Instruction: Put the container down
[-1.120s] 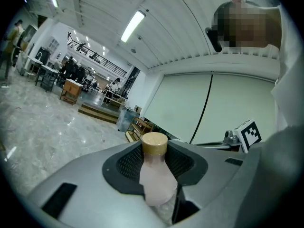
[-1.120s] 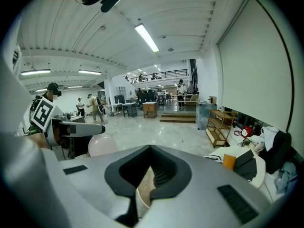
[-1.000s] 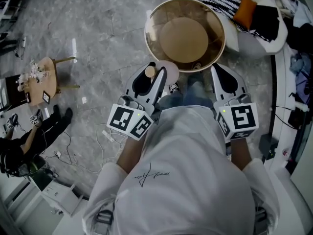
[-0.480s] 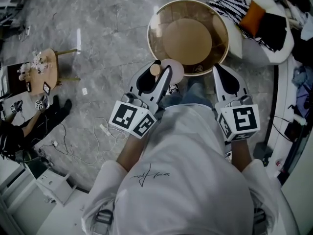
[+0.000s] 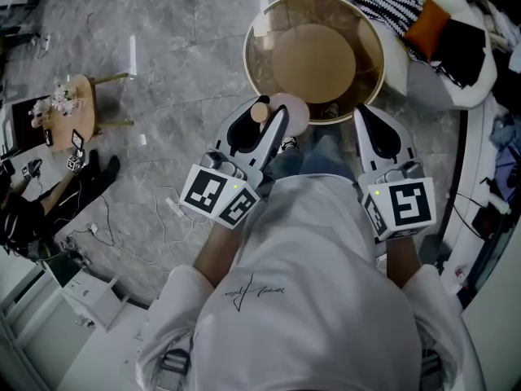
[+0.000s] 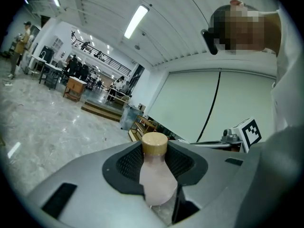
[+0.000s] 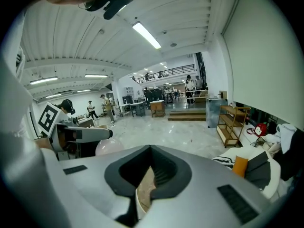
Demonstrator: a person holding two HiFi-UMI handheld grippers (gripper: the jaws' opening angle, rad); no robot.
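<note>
**Head view.** Moderately bright, even light with muted colour. The marble floor (image 5: 175, 47) carries short white streaks of glare toward its upper left. The round table (image 5: 262, 13) shows one bright reflection at its far-left rim. Shadows are soft and faint. Barrel distortion is strong, and lines bend toward the edges.

**Left gripper view.** Fisheye circle with black vignette in all four corners. Light comes from a ceiling strip lamp (image 6: 137, 20), blown out to white. The container (image 6: 156, 175), close to the lens, is slightly soft. The distant hall is small and hazy.

**Right gripper view.** Same fisheye and vignette. The ceiling strip lamp (image 7: 147, 35) is overexposed. The floor has a pale sheen at mid-frame. The right-hand wall is flat-lit and featureless.
</note>
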